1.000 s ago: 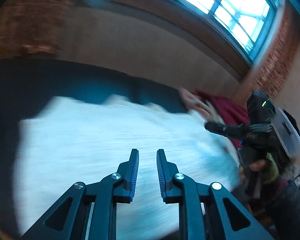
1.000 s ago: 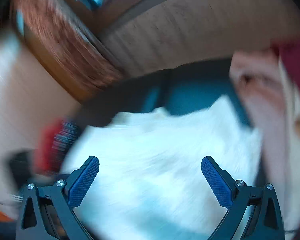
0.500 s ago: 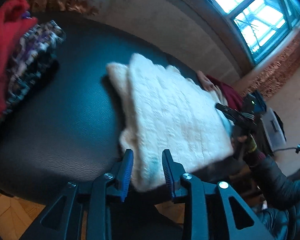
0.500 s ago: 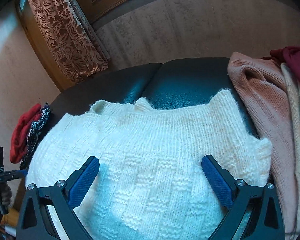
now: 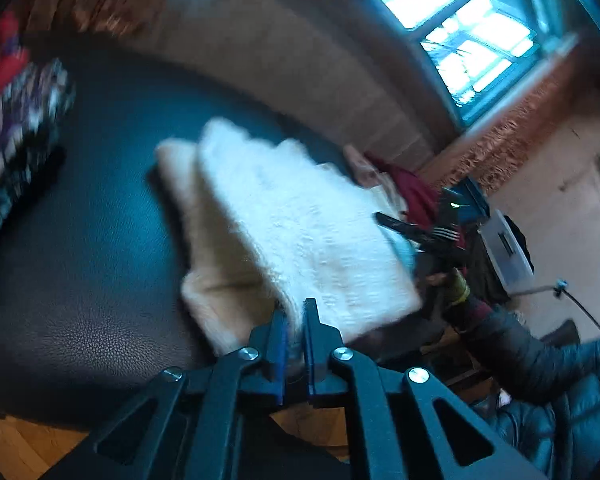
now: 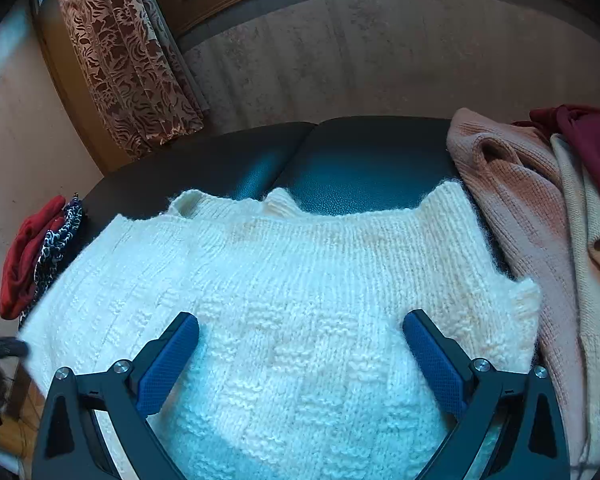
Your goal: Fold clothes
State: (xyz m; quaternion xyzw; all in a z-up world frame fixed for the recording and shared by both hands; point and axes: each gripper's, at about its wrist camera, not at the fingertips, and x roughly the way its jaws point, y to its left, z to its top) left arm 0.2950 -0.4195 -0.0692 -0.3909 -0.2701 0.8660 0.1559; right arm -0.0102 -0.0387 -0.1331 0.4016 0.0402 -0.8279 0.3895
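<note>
Left wrist: tongs (image 5: pixel 295 322) pinch white sweater's (image 5: pixel 300 232) near edge.

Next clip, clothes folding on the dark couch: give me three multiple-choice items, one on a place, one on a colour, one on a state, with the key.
1. The pink sweater lies where, in the right wrist view?
A. right of the white sweater
B. left of it
C. under it

2. The curtain pattern is
A. green
B. brown
C. blue

3. The left gripper is
A. wide open
B. out of view
C. shut on the white sweater's edge

Key: 1 A, it is piled at the right edge. 2 B, brown floral print. 3 C, knit is pinched between the closed pads, while the right gripper stands open.
</note>
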